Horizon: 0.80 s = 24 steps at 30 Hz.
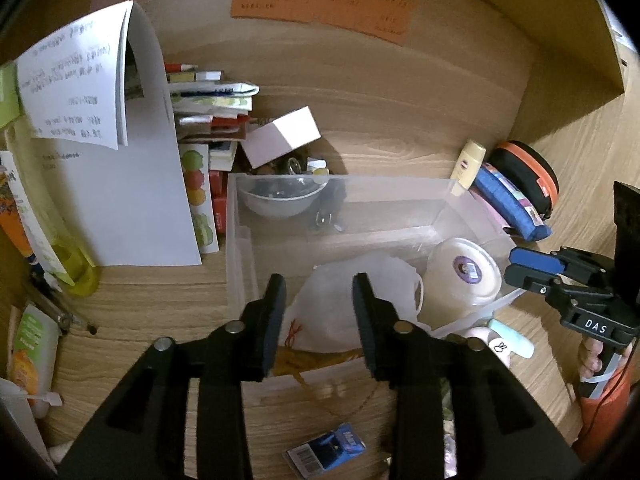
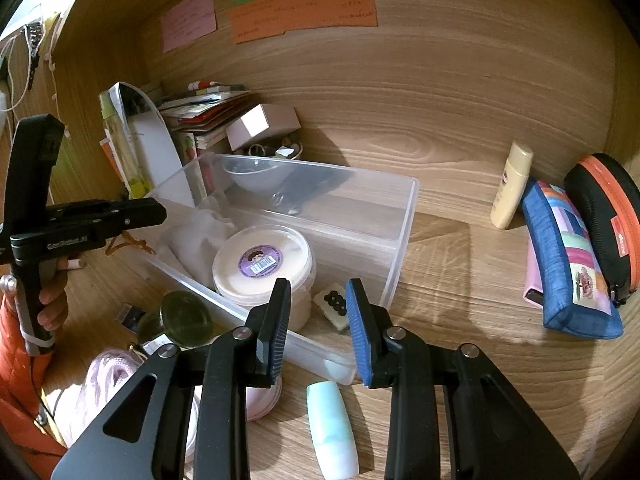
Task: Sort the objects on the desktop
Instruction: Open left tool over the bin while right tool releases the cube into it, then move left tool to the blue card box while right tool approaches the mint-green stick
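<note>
A clear plastic bin [image 1: 240, 264] [image 2: 400, 232] stands on the wooden desk. In it lie a white cloth pouch [image 1: 352, 304] [image 2: 196, 236], a round cream tub [image 1: 464, 276] [image 2: 264, 264] with a purple label and a small tile with black dots [image 2: 334, 306]. My left gripper [image 1: 320, 312] is open and empty, just above the pouch at the bin's near wall. My right gripper [image 2: 318, 328] is open and empty, over the bin's corner; it also shows from the side in the left wrist view [image 1: 532, 272]. A pale mint tube [image 2: 332, 428] lies below it.
Papers and books [image 1: 132, 152] stand left of the bin, a white box [image 1: 280, 136] and a bowl [image 1: 280, 196] behind it. A cream bottle [image 2: 512, 184], a blue pencil case [image 2: 568, 264] and a black-orange case [image 2: 608, 216] lean at the right. A blue packet [image 1: 328, 448] lies near.
</note>
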Tool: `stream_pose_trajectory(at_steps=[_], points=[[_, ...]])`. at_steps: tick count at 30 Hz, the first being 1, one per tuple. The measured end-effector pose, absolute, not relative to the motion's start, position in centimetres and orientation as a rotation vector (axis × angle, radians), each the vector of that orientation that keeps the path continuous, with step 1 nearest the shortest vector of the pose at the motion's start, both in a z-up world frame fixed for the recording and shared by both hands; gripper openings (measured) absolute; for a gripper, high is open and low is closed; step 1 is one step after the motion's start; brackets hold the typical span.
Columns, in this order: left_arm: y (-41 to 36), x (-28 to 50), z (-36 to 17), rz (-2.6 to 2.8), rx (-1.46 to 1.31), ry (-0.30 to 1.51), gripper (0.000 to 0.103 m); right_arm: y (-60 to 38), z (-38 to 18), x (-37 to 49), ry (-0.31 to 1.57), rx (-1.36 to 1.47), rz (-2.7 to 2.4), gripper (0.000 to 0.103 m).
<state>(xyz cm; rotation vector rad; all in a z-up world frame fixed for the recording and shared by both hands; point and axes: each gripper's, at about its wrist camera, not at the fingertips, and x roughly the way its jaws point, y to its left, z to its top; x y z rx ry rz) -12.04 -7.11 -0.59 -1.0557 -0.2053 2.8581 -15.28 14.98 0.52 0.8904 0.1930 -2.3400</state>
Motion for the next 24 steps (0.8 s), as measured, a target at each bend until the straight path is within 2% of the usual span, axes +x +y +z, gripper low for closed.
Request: stream_pose_trajectory(at_steps=[3,5,8,10,14,19,24], points=[[-7.1,-11.5,0.0,2.873,-1.031,-0.218,0.049,14.8,0.7,-14.9,0.207,0.877,-2.348,0.041],[-7.0,-11.0,0.3,2.874,-1.017,-0.229,0.050,14.8,1.0,-14.6,0.210,0.866,-2.352,0.043],[-6.8,-10.1,0.8,2.888,-1.006,-0.224,0.058,14.7,1.5,-14.0,0.211,0.851,-2.357,0.048],[-6.7,-9.4,1.1,2.903,-0.996,-0.206,0.063,14.7,1.8,-13.5,0.212,0.836,-2.374,0.062],[-6.5,-8.1,1.4,2.938,-0.987,-0.159,0.071,14.9,2.5,-12.4,0.229,0.804,-2.394,0.069],[-6.8,-7.1,1.6,2.965,-0.980,-0.165,0.087,15.2,2.8,-11.3,0.244,0.785,-2.415,0.079],[-6.9,-6.1,1.6,2.979,-0.982,-0.154,0.092,15.7,2.9,-10.7,0.247,0.794,-2.429,0.081]])
